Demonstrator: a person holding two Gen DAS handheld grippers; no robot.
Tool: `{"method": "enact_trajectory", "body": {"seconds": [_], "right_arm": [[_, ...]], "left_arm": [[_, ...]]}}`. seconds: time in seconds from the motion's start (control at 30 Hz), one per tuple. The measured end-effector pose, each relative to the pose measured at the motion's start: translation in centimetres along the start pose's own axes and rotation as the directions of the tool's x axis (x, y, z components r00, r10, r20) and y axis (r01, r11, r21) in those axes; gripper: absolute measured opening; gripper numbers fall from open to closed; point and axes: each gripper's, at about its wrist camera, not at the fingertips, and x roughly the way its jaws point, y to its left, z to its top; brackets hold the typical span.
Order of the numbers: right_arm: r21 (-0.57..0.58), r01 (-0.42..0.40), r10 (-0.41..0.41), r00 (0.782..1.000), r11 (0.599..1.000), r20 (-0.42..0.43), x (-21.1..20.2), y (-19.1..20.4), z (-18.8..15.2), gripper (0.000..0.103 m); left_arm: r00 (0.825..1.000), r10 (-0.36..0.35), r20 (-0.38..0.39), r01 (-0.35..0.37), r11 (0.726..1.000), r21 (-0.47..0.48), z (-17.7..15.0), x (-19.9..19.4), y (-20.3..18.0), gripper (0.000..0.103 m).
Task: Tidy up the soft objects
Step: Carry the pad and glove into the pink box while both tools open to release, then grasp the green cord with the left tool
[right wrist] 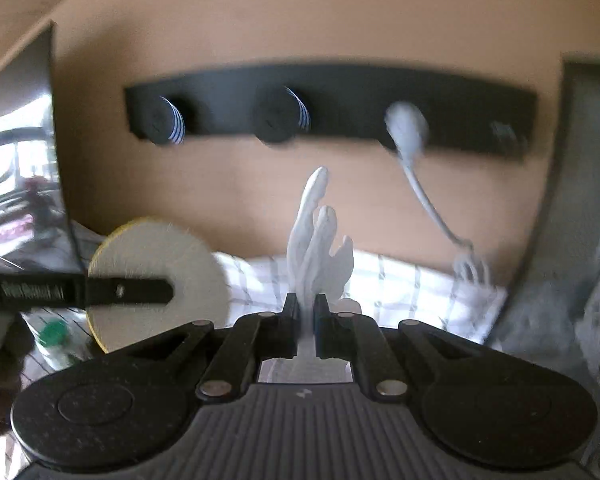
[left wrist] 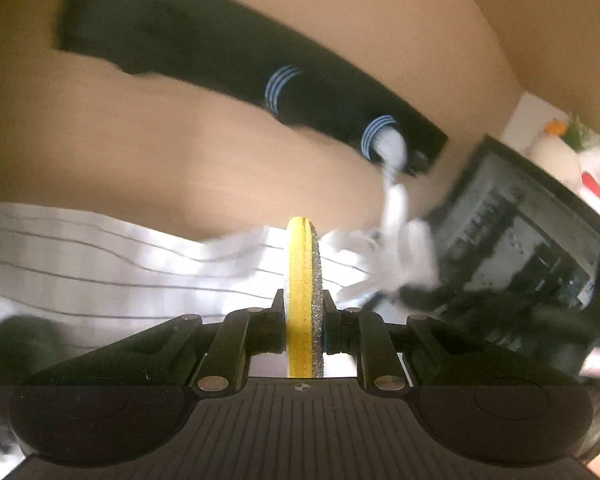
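My left gripper (left wrist: pixel 303 300) is shut on a round yellow pad (left wrist: pixel 303 280) held edge-on; the same pad (right wrist: pixel 156 252) shows flat at the left of the right wrist view. My right gripper (right wrist: pixel 308 304) is shut on a white stringy cloth piece (right wrist: pixel 316 224) that stands up between the fingers. A white cord (right wrist: pixel 428 200) runs from it to a white-wrapped peg (right wrist: pixel 406 124) on a black wall rack (right wrist: pixel 340 104). The rack (left wrist: pixel 220 48) and the white piece (left wrist: pixel 396 240) also show in the left wrist view. The views are blurred.
The rack holds two black pegs with blue-white stripes (right wrist: pixel 168 120). A white checked cloth (left wrist: pixel 100 264) lies below both grippers. A dark framed panel (left wrist: pixel 520 240) stands at the right of the left wrist view. A grey surface (right wrist: pixel 572 240) rises at the right.
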Motion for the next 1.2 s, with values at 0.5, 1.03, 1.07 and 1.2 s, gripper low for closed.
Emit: {"method": "enact_trajectory", "body": {"seconds": [0.5, 1.03, 1.07, 1.2], "right_arm": [[0.015, 0.092, -0.091, 0.993, 0.996, -0.081, 0.5, -3.3, -12.0, 0.065], [-0.081, -0.043, 0.029, 0.985, 0.996, -0.169, -0.6, 6.1, -17.0, 0.076], [-0.096, -0.054, 0.037, 0.985, 0.994, -0.17, -0.3, 7.2, -17.1, 0.077], [-0.154, -0.073, 0.047, 0.984, 0.985, -0.171, 0.5, 11.2, -18.0, 0.088]], "left_arm": [[0.96, 0.208, -0.186, -0.166, 0.961, 0.219, -4.3, 10.9, -3.0, 0.02], [0.919, 0.388, 0.069, -0.378, 0.918, -0.123, -8.7, -10.0, 8.5, 0.02], [0.908, 0.412, 0.07, -0.399, 0.905, -0.15, -9.4, -11.6, 9.7, 0.02], [0.866, 0.5, 0.012, -0.481, 0.839, -0.253, -12.9, -15.7, 14.3, 0.02]]}}
